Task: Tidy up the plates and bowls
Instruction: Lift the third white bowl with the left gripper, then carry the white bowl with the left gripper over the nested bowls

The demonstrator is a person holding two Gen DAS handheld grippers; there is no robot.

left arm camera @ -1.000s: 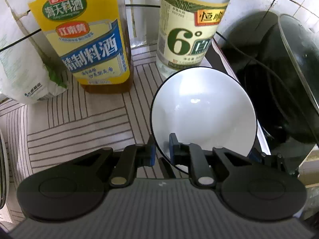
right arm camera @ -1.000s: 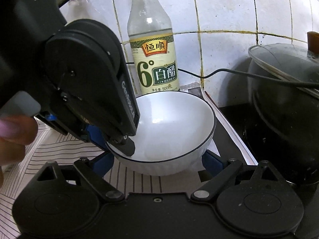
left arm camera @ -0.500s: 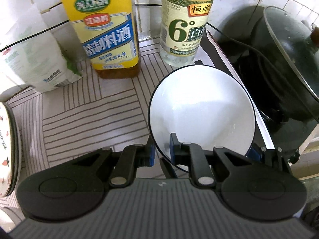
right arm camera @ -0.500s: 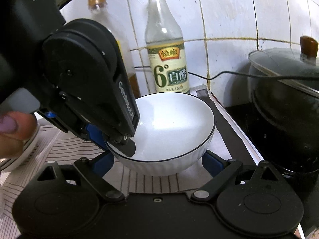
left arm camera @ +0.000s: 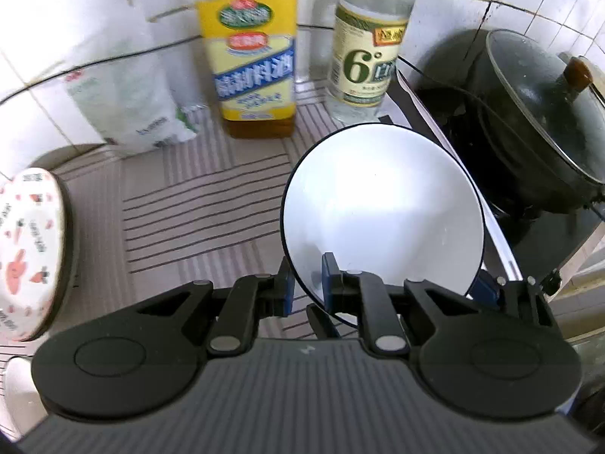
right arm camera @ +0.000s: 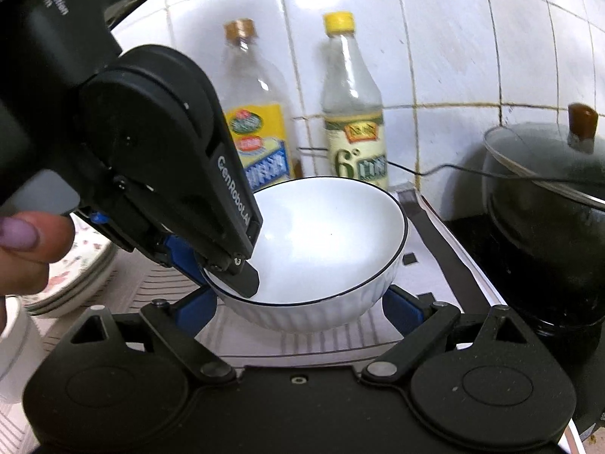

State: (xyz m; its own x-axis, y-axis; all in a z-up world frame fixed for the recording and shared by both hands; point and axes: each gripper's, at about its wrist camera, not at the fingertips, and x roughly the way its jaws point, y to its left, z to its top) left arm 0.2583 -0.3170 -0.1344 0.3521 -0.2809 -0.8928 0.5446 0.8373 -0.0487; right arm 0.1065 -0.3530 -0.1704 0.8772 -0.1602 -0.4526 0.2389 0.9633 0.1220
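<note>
Gripping the near rim of a white bowl with a thin dark edge [left arm camera: 382, 212], the left gripper [left arm camera: 307, 283] is seen with its blue-padded fingers [left arm camera: 328, 276] pressed together on the wall, one pad outside and one inside. From the right wrist view the same bowl [right arm camera: 325, 242] is shown raised above the striped counter mat [right arm camera: 317, 340], tilted slightly, with the left gripper [right arm camera: 227, 265] coming down onto its left rim. The right gripper [right arm camera: 298, 302] is spread wide, one blue finger at each lower flank of the bowl's ribbed outer wall; whether the pads actually press on it cannot be told. A thumb with a painted nail [right arm camera: 22, 232] is visible at the left edge beside the left gripper's body. Behind the bowl, against the white tiled wall [right arm camera: 453, 56], a yellow-labelled cooking wine bottle [left arm camera: 251, 64] and a clear vinegar bottle marked with a 6 [left arm camera: 365, 56] are stood side by side, with a white plastic bag [left arm camera: 132, 106] further left. A stack of patterned plates [left arm camera: 26, 253] is placed at the far left of the mat. To the right, a black pot with a glass lid [left arm camera: 537, 121] is set on a dark cooktop.
</note>
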